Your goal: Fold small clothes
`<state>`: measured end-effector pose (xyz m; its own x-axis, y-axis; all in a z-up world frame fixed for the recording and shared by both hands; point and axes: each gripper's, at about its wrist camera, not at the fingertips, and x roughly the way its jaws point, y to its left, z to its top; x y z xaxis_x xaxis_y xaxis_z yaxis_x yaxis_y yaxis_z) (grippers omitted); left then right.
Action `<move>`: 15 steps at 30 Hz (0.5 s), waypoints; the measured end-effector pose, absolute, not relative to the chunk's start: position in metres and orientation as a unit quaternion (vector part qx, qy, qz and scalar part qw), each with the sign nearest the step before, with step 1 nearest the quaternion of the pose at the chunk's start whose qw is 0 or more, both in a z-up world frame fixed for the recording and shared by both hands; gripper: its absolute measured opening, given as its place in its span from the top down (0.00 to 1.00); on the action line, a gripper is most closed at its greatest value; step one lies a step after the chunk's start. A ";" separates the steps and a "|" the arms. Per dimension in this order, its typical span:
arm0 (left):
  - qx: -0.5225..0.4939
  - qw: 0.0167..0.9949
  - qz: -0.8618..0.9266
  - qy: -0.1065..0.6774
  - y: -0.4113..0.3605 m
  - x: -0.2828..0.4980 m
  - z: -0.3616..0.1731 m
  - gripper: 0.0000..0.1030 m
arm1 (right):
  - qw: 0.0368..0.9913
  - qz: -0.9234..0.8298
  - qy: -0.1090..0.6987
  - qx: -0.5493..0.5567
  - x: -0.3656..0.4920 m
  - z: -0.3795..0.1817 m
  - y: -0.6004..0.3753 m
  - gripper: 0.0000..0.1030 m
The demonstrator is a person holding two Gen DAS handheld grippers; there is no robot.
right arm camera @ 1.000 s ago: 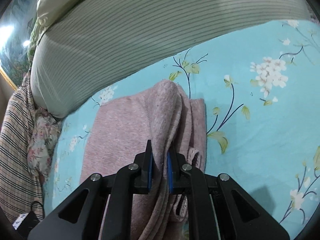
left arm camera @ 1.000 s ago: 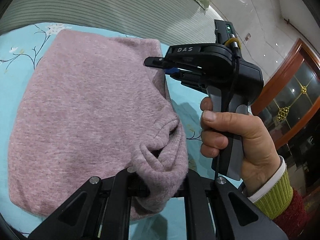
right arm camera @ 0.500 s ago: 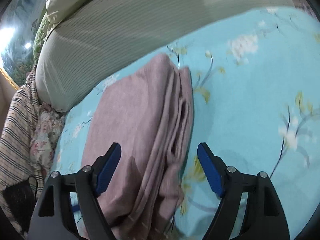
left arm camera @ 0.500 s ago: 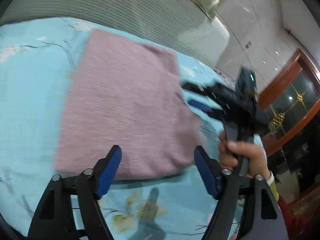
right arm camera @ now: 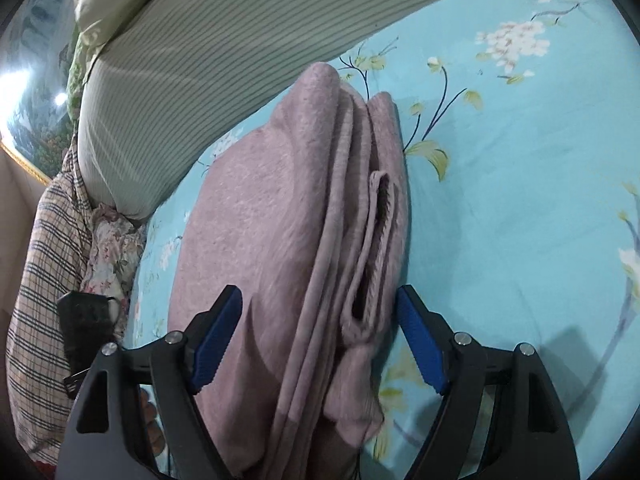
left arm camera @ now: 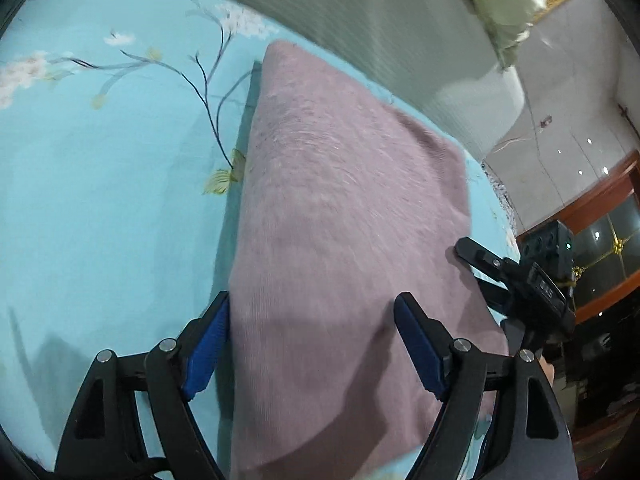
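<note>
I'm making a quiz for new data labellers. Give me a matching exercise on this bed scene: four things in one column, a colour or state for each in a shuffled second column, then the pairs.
Things:
1. folded knitted garment
2. floral bed sheet
3. ribbed striped pillow
4. right gripper

Descriptions:
A. turquoise with white blossoms
B. open, blue pads on either side of the garment's edge
C. dusty pink, lying in stacked layers
D. grey-green with thin dark lines

Pairs: 1-C, 2-A, 3-D, 4-B
</note>
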<state>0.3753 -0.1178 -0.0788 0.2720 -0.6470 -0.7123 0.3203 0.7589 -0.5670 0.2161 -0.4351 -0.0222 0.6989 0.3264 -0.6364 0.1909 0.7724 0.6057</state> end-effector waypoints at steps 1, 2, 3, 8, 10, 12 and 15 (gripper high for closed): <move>-0.165 0.774 -0.313 0.525 -0.122 0.386 -0.085 0.21 | 0.857 0.043 0.385 0.338 0.220 -0.023 -0.437 0.23; -0.169 0.770 -0.316 0.527 -0.124 0.389 -0.089 0.22 | 0.856 0.046 0.384 0.343 0.224 -0.024 -0.438 0.31; -0.172 0.769 -0.317 0.527 -0.126 0.391 -0.093 0.28 | 0.853 0.046 0.388 0.346 0.228 -0.025 -0.439 0.40; -0.163 0.780 -0.324 0.511 -0.128 0.393 -0.089 0.66 | 0.857 0.059 0.384 0.338 0.229 -0.018 -0.433 0.69; -0.160 0.788 -0.327 0.497 -0.125 0.384 -0.082 0.68 | 0.863 0.069 0.374 0.332 0.224 -0.008 -0.423 0.70; -0.166 0.791 -0.327 0.491 -0.120 0.372 -0.074 0.68 | 0.866 0.078 0.370 0.327 0.223 0.000 -0.412 0.70; -0.172 0.798 -0.328 0.476 -0.105 0.355 -0.061 0.69 | 0.868 0.100 0.369 0.317 0.222 0.009 -0.388 0.71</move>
